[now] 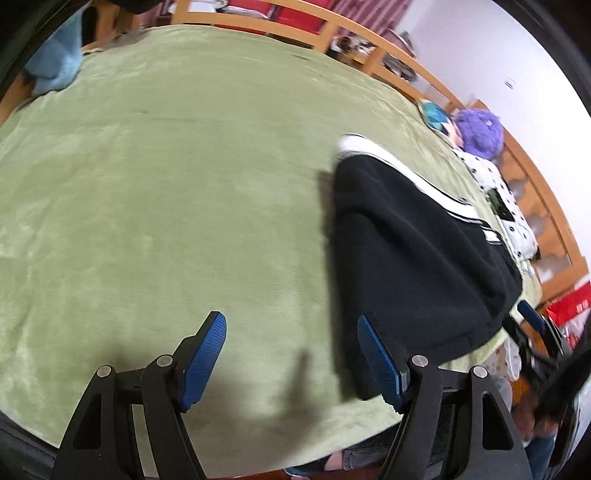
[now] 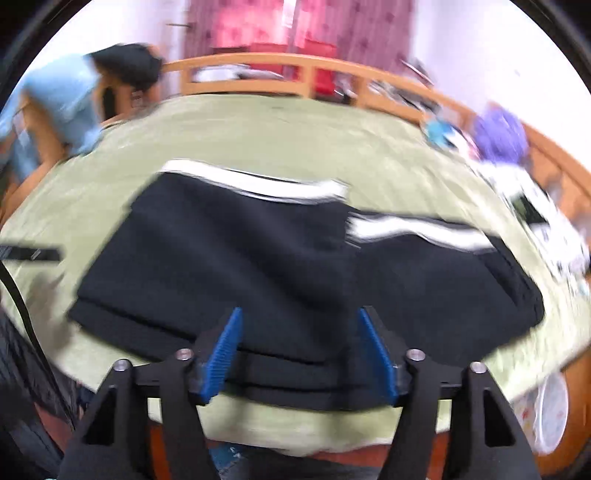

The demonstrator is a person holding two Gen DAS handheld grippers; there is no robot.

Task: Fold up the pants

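Black pants (image 1: 413, 258) with white side stripes lie folded flat on the green blanket (image 1: 166, 166). My left gripper (image 1: 291, 325) hangs open over bare blanket, its right pad beside the pants' left edge, nothing between the pads. In the blurred right wrist view the pants (image 2: 258, 258) spread across the middle of the blanket (image 2: 295, 129). My right gripper (image 2: 299, 321) stands open above their near edge, with no cloth pinched. One blue pad of the right gripper's fingers (image 1: 532, 317) shows past the pants' right end.
A light blue cloth (image 1: 55, 70) lies at the far left corner. A purple plush (image 1: 480, 129) and a white spotted cloth (image 1: 495, 184) sit along the right side. A wooden rail (image 1: 332, 26) borders the far edge. The blanket's near edge drops off below the grippers.
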